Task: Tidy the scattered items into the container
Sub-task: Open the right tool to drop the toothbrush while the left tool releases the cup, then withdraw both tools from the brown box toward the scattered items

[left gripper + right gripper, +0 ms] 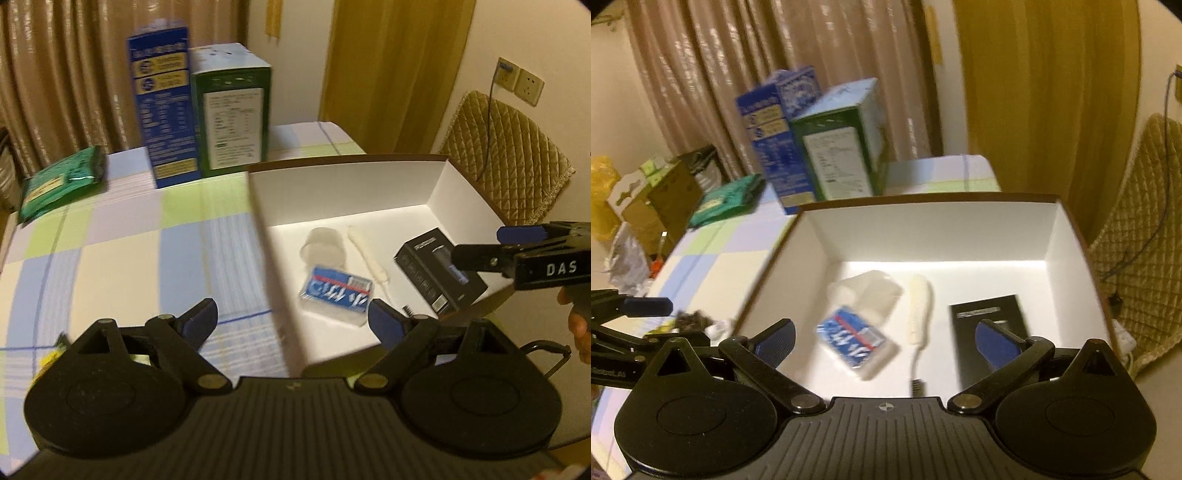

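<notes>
A white open box [436,192] [1071,251] sits on the checked tablecloth. In it lie a blue and red packet [338,290] [855,338], a clear roll [325,247] [868,291], a cream-handled brush [371,256] [918,314] and a black box [437,271] [988,332]. My left gripper [293,321] is open and empty over the box's near left wall. My right gripper [884,341] is open and empty above the box; it also shows at the right edge of the left wrist view [476,245]. A dark scrap and white bits [698,323] lie on the cloth left of the box.
A blue carton [164,110] [779,140] and a green carton [232,110] [842,147] stand behind the box. A green pouch [61,181] [727,201] lies at the far left. A quilted chair [509,158] stands right. Cardboard boxes [661,199] sit beyond the table.
</notes>
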`<state>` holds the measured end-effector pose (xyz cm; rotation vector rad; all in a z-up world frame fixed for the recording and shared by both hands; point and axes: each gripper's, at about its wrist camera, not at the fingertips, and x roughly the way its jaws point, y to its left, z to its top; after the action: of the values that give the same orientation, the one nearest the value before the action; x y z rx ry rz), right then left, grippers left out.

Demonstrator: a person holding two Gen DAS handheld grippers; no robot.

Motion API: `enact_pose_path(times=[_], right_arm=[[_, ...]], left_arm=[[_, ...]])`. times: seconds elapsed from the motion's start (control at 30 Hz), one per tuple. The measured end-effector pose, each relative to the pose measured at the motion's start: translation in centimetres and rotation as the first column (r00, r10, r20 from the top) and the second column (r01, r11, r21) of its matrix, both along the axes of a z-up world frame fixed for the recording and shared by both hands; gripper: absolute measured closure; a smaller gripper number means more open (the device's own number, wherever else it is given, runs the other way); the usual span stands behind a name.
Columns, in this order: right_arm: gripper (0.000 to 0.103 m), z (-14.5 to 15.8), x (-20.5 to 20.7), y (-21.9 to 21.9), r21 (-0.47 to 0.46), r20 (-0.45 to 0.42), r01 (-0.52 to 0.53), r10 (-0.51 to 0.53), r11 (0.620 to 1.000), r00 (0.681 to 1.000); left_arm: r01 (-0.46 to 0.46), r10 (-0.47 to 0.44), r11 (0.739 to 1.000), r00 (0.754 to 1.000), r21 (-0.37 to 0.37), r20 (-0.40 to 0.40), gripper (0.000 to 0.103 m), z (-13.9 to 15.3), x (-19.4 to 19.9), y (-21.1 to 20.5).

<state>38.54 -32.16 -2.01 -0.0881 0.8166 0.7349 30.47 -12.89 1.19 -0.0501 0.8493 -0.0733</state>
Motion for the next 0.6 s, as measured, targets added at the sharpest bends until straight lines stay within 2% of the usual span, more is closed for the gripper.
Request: enact_pose_path(times=[0.27, 0.43, 0.6], right_arm=[[0.002, 1.0, -6.0, 3.8, 0.038, 0.037, -0.137, 0.136, 0.990, 0.990], [0.002, 0.3, -8.8, 6.8, 0.040, 0.016, -0.215, 0.214, 0.976, 0.977], [0.002, -0.5, -10.6, 9.7, 0.030, 0.003, -0.262, 0.262, 0.965, 0.965]], left_arm=[[-0.103, 0.104, 0.994, 0.994, 0.036, -0.021, 0.017, -1.0, -6.1, 5.6], [-0.175, 0.177, 0.984, 0.982, 0.032, -0.062, 0.017, -1.9, -9.3, 9.2], [-0.202, 0.204, 0.979, 0.976, 0.031, -0.081, 0.017, -2.5, -11.5, 11.4]])
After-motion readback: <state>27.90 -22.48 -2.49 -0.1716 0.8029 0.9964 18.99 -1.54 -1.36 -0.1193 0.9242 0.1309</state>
